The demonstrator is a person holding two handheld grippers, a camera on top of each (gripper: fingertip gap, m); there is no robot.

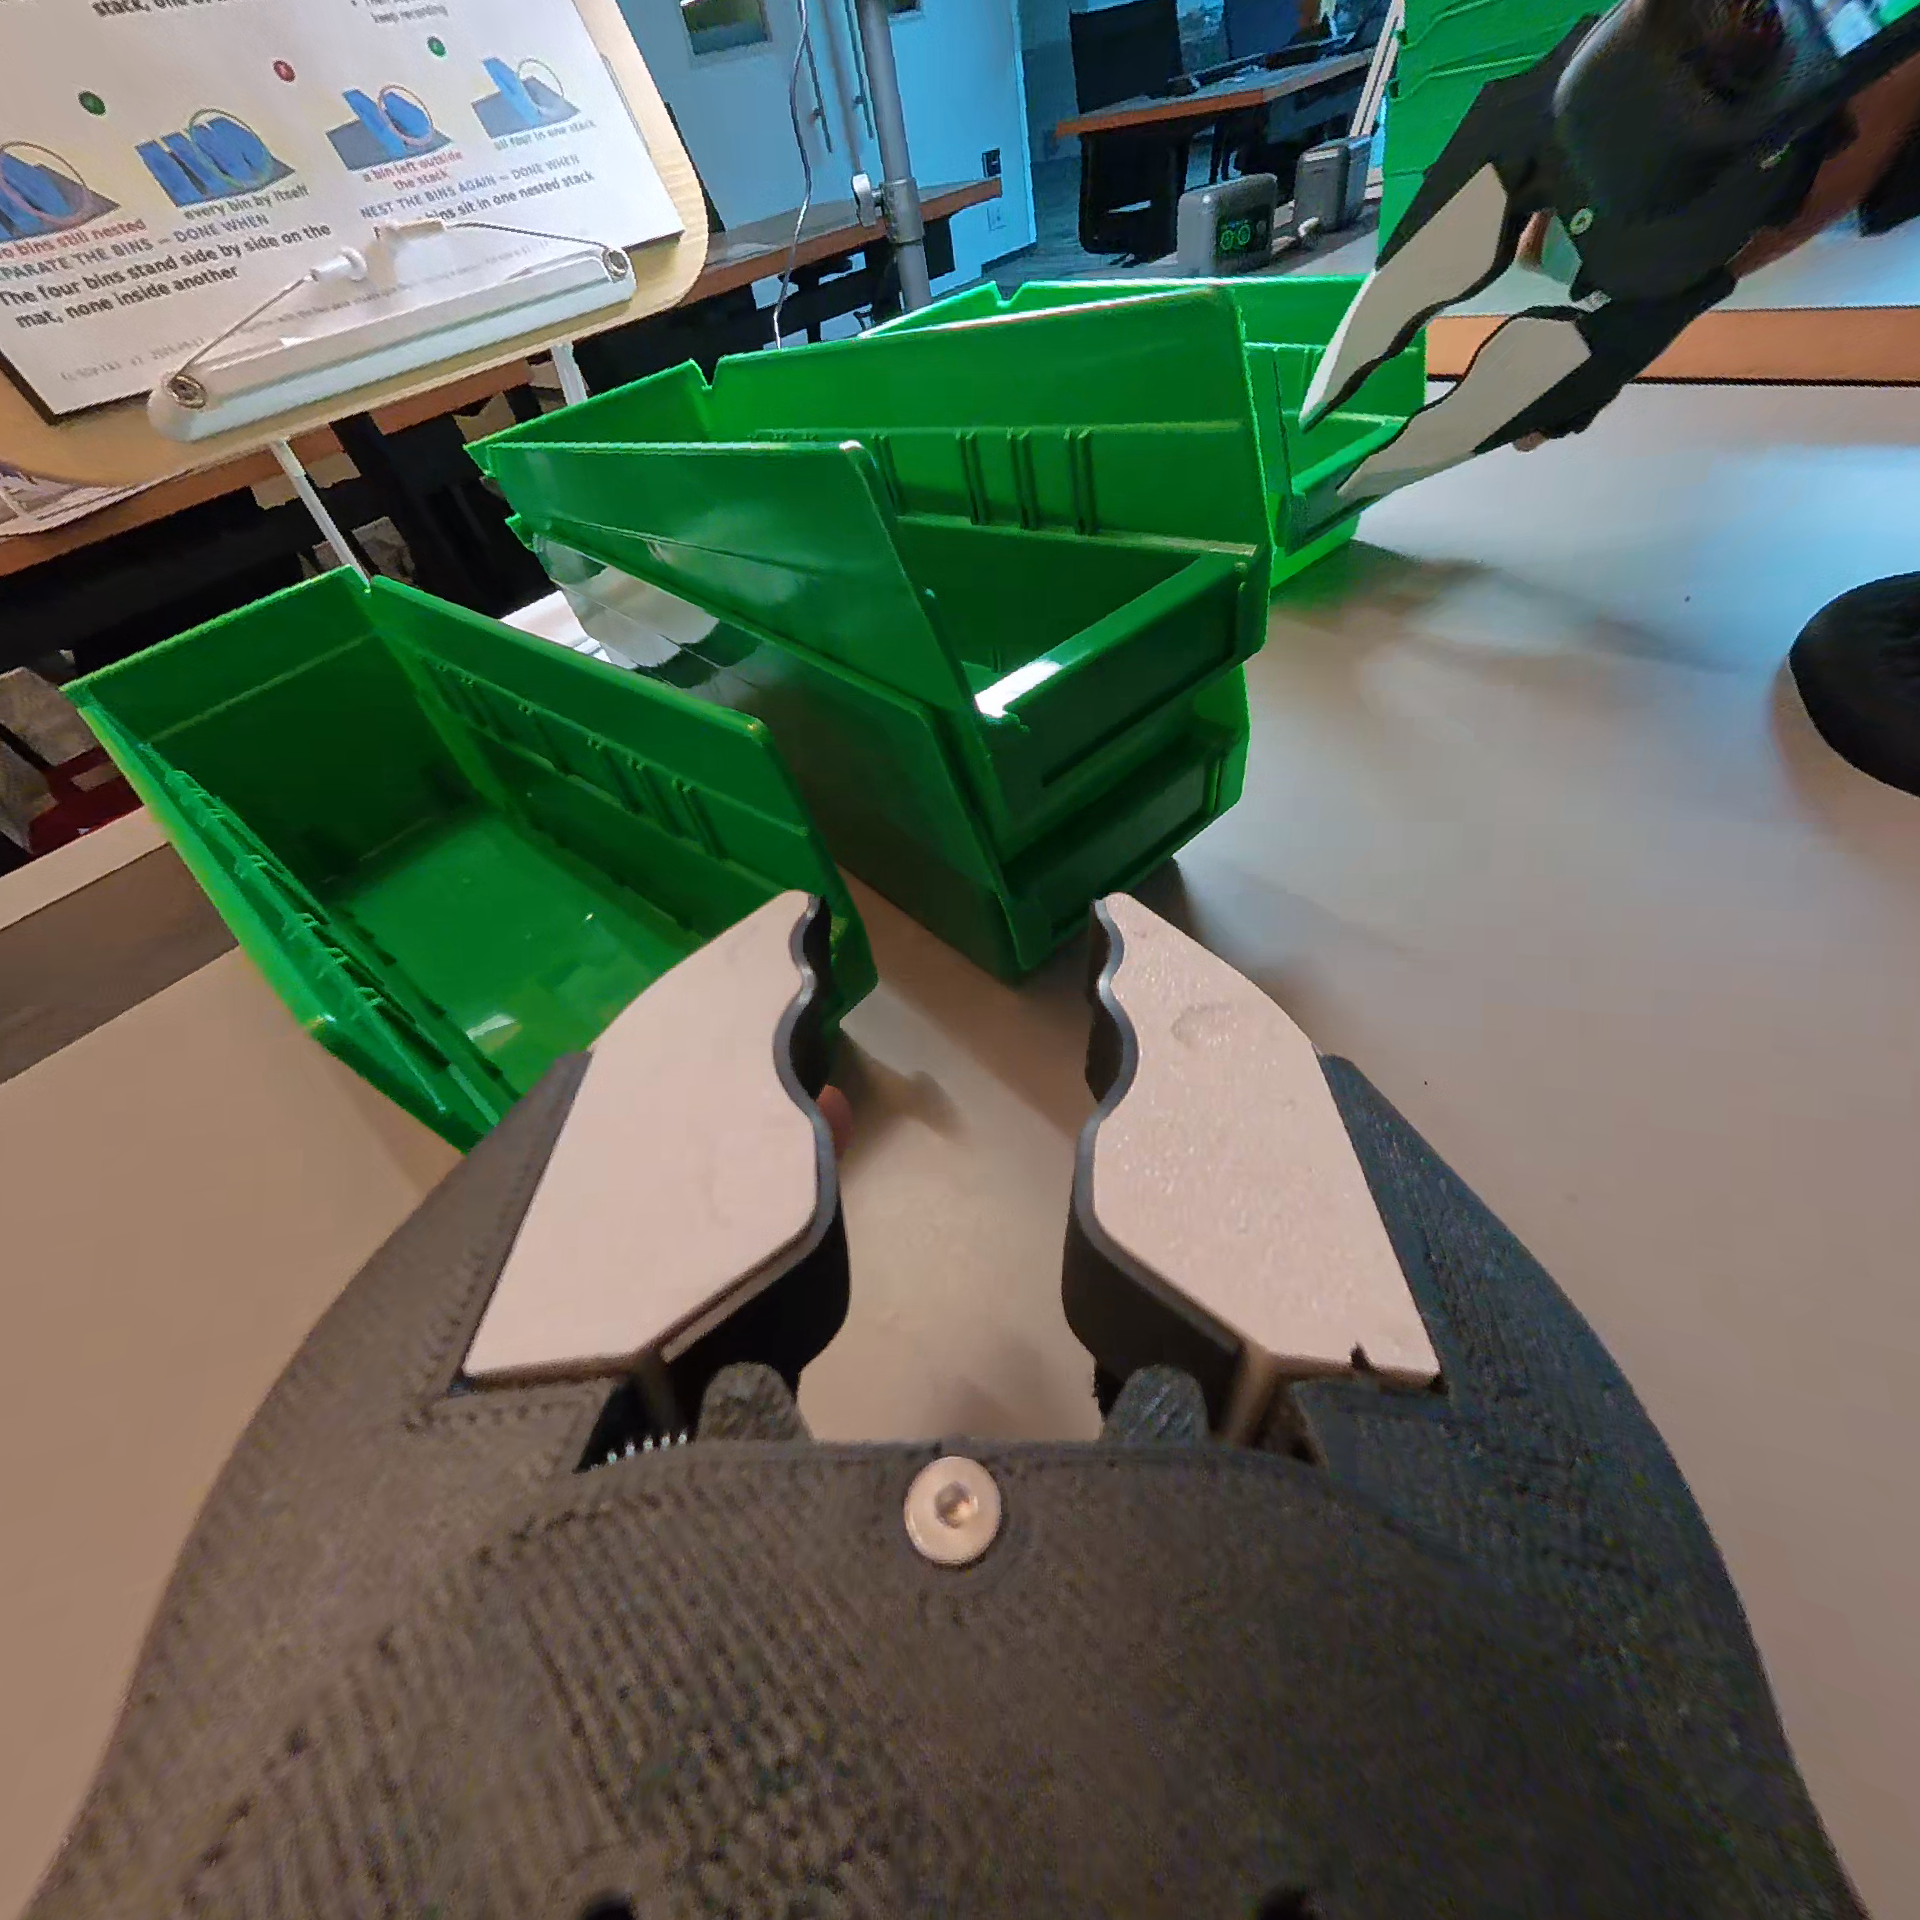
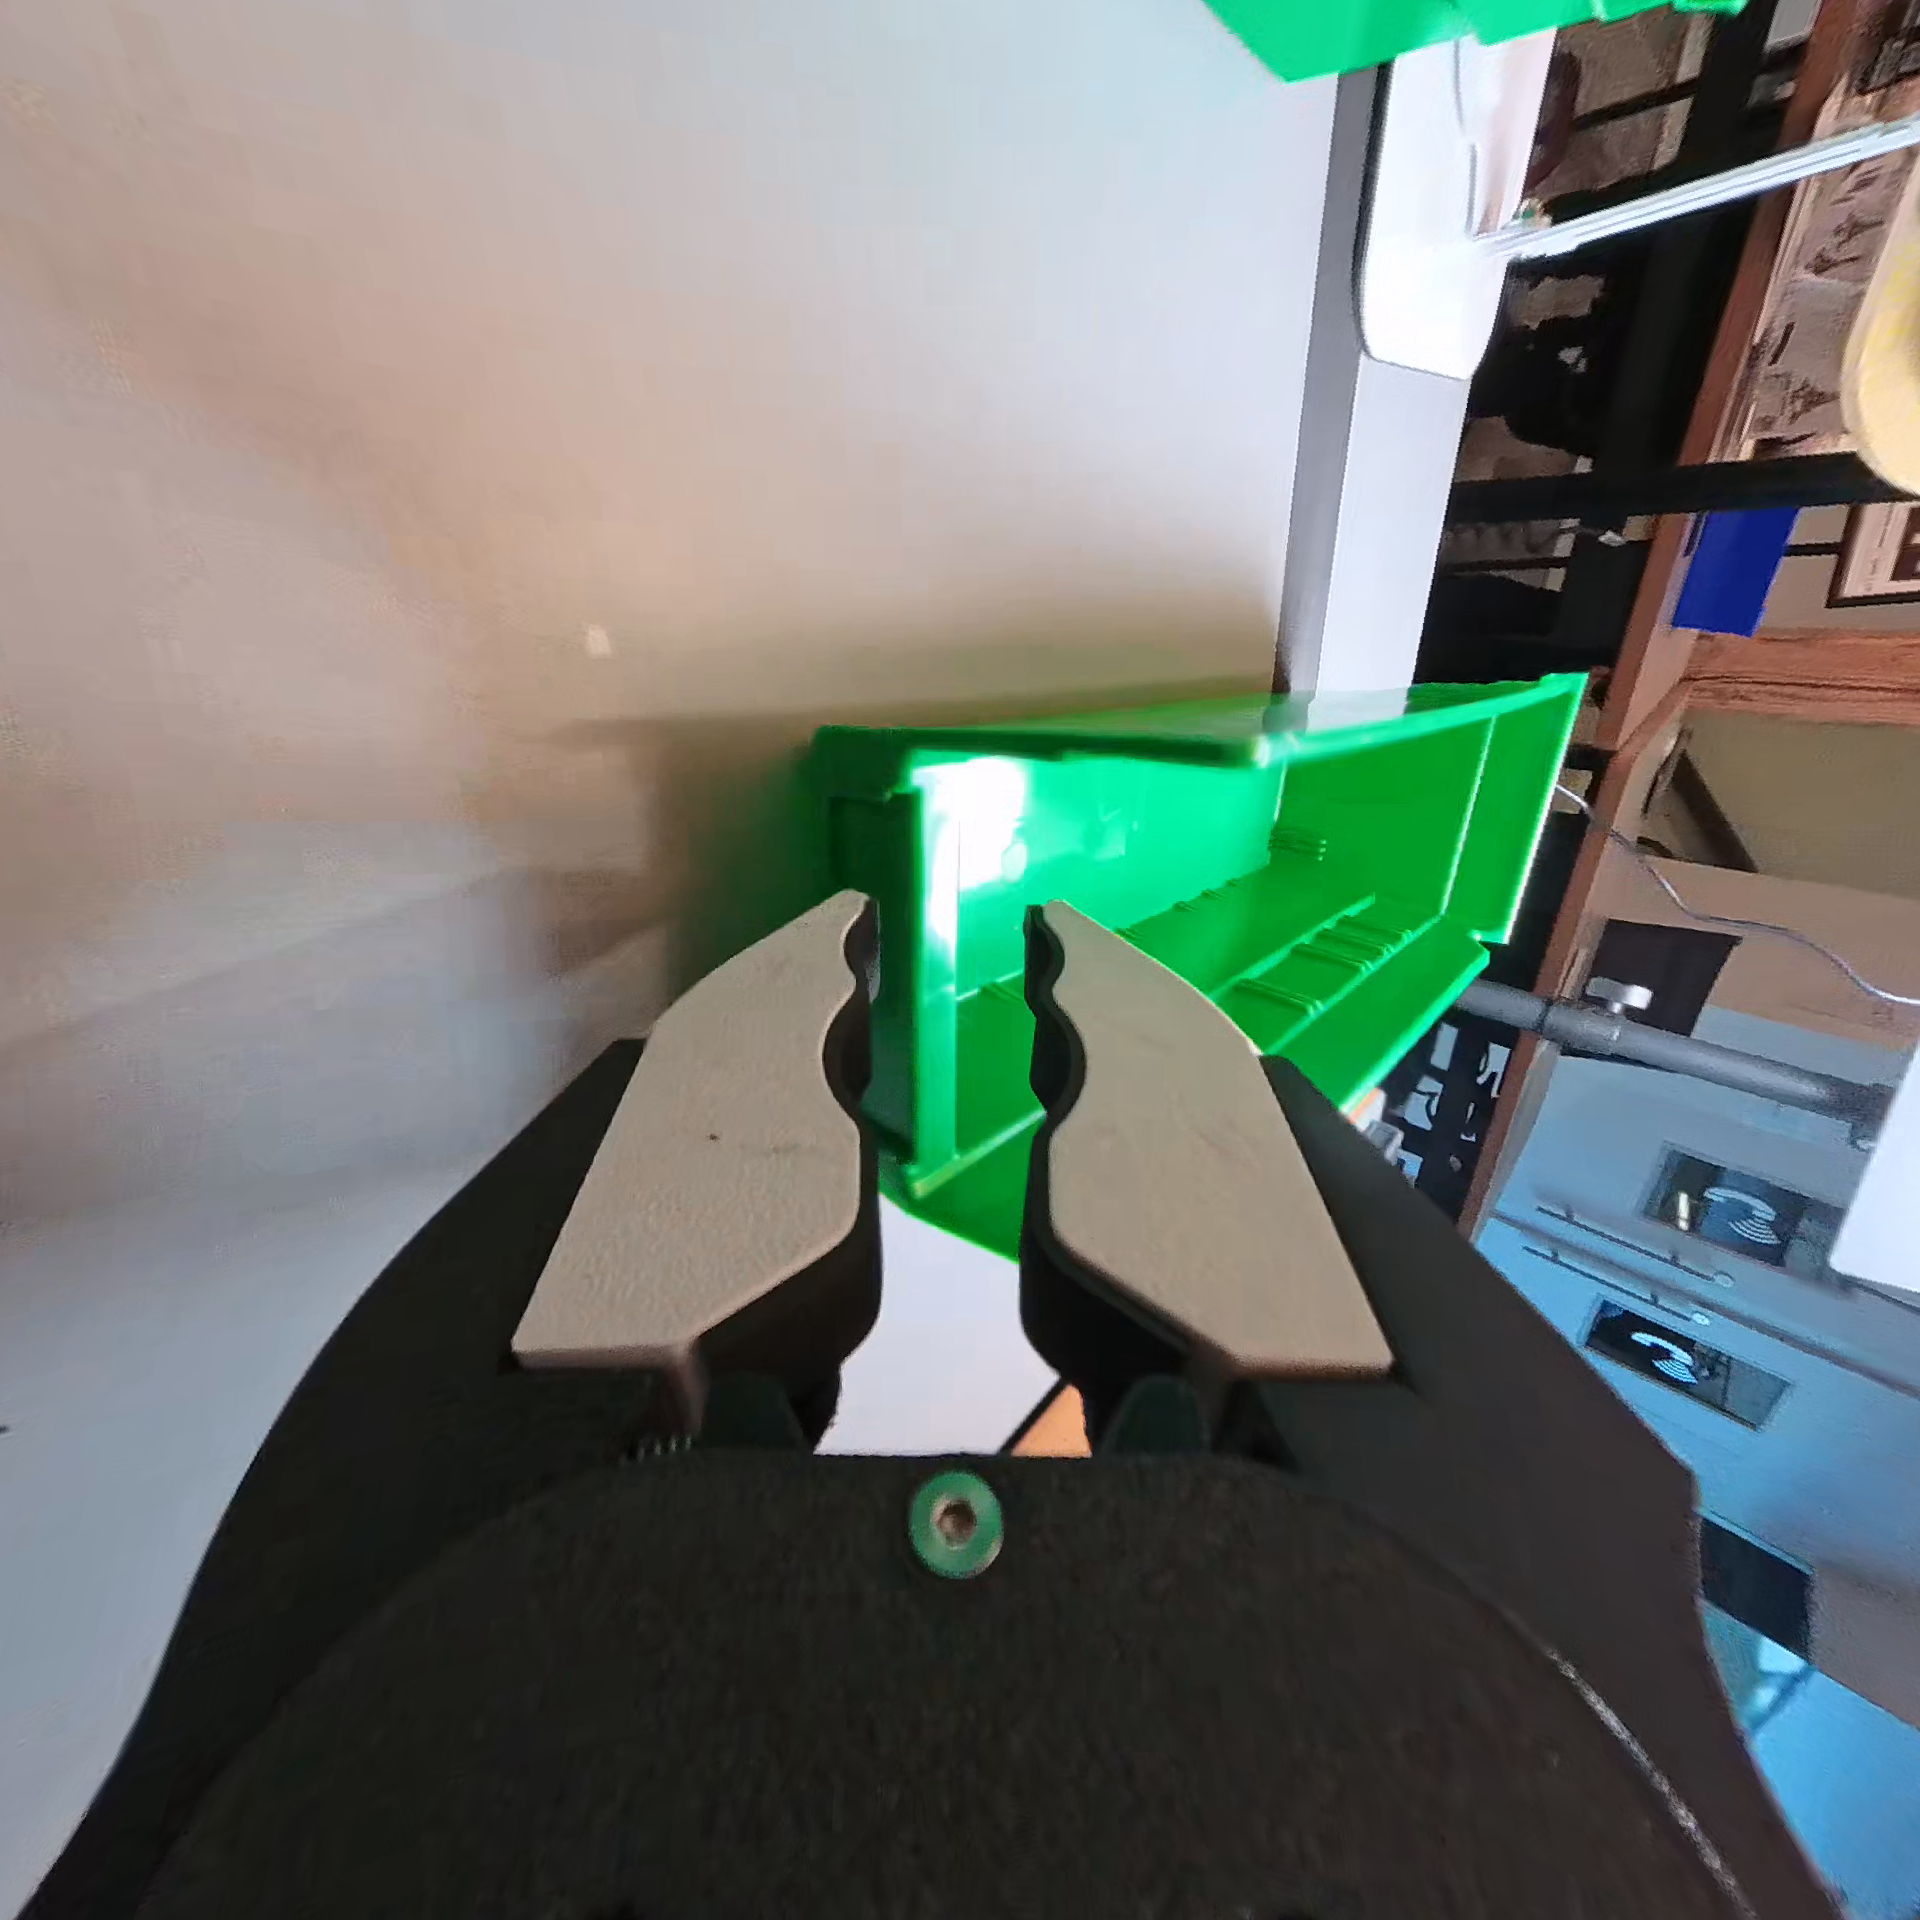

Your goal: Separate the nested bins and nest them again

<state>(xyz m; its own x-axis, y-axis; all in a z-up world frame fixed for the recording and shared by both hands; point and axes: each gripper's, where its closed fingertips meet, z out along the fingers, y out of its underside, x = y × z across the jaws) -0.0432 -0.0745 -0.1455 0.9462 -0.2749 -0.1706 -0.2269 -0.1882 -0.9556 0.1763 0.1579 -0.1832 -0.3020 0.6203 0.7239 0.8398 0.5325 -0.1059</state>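
My left tongs [image 1: 956, 935] gape empty over the surface [image 1: 1507, 935], btwn lone bin [image 1: 436, 862] & nested stack [image 1: 935, 623]. Right tongs [image 2: 951, 925] straddle far bin's [image 2: 1195, 883] front wall; can't tell if clamped.

I see glossy green plastic bins [image 1: 883, 644] reflecting light on a smooth matt table [image 1: 1507, 831]. Behind the bins, the instruction sheet [image 1: 312, 156] looks like paper. My left gripper [image 1: 956, 935] has rough, ridged black plastic and grainy grey fingers [image 1: 1236, 1143].

Left wrist view: low over the surface [image 1: 1455, 935], facing green bins [image 1: 883, 623] closely; right wrist view: rolled sideways, nearer; shared: far bin [image 2: 1195, 883].
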